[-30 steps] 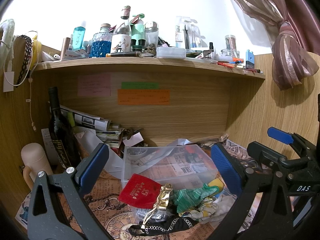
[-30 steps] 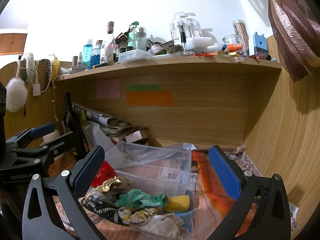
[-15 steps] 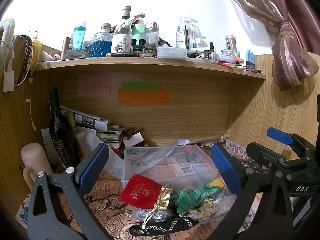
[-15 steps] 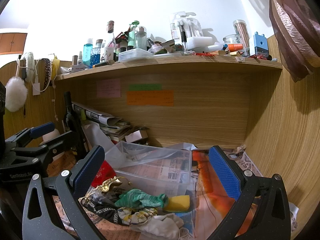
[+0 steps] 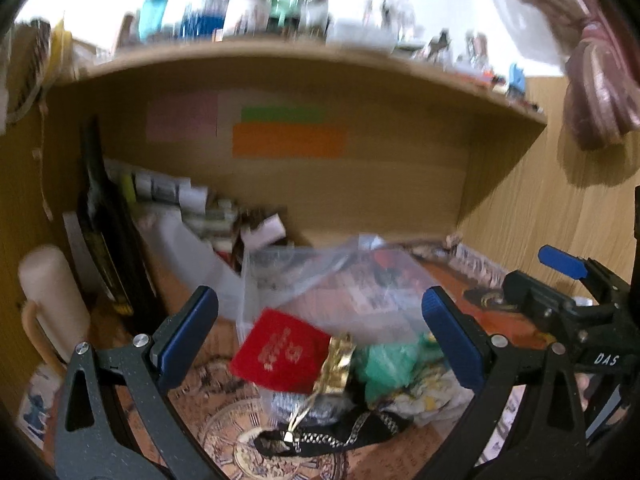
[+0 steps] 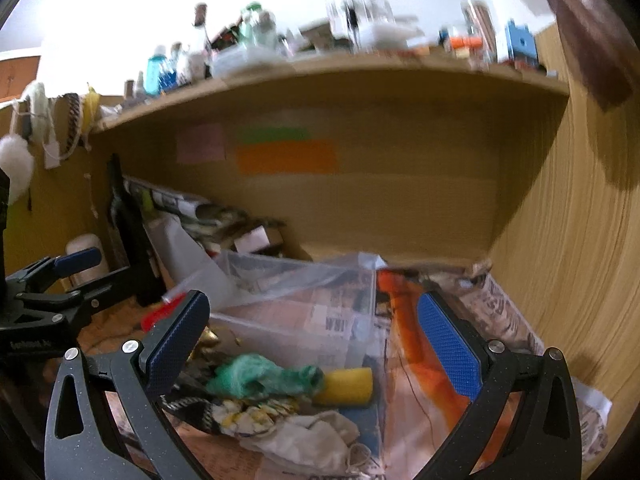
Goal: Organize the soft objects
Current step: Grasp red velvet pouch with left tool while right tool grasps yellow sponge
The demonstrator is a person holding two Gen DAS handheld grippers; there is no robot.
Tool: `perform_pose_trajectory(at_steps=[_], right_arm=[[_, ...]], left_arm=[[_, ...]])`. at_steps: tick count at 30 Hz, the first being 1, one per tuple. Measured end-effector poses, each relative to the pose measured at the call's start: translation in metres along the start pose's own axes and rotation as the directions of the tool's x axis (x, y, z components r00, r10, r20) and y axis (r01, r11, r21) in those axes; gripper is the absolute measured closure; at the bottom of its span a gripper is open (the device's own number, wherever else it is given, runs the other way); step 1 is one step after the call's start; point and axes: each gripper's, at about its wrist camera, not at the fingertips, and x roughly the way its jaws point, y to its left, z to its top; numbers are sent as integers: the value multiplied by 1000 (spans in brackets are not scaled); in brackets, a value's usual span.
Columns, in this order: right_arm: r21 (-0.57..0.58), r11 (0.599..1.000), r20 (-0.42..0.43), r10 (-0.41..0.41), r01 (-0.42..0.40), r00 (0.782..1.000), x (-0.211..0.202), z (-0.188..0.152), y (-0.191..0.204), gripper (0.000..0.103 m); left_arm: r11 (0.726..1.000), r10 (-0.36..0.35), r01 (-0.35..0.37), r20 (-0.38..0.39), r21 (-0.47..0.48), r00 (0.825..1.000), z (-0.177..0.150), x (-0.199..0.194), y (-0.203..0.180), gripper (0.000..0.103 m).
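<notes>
1. The left gripper (image 5: pixel 320 330) has its blue-padded jaws spread wide, holding and touching nothing. It hangs above a heap of soft things.
2. The right gripper (image 6: pixel 312 330) is just as wide apart and also empty, above the same heap seen from the other side.
3. The heap lies on a newspaper-covered desk (image 6: pixel 504 304), just in front of a clear plastic box (image 6: pixel 304 312). In it are a red pouch (image 5: pixel 282 354), a crumpled gold foil piece (image 5: pixel 338 362), a green crumpled cloth (image 6: pixel 264 376), a yellow sponge (image 6: pixel 346 388), a white rag (image 6: pixel 308 436), a pale floral cloth (image 6: pixel 248 414) and a black strap with a chain pattern (image 5: pixel 332 434).
4. The sponge touches the green cloth and sits against the box's front wall. The white rag lies nearest the right camera.
5. The desk is a wooden alcove: back panel behind the box, a side panel (image 6: pixel 580 240) close on the right, a crowded shelf (image 6: pixel 320 76) overhead. A dark wine bottle (image 5: pixel 104 236) and a cream flask (image 5: pixel 52 304) stand at the left. Bare newspaper lies to the right of the box.
6. Both views are motion-blurred. Shelf items are smears, the coloured notes (image 5: pixel 288 140) on the back panel cannot be read, and the box's contents are hard to make out. Each gripper's pads hide part of the heap, and the lower edge cuts off the rag and strap.
</notes>
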Motion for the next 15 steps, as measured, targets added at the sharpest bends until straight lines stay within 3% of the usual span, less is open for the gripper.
perform_pose_trajectory(at_steps=[11, 15], right_arm=[[51, 998, -177, -32, 42, 984, 43, -35, -29, 0], [66, 997, -233, -27, 43, 972, 56, -46, -36, 8]], left_arm=[[997, 2, -19, -208, -77, 978, -43, 61, 36, 0], [997, -9, -11, -248, -79, 969, -55, 74, 38, 0]])
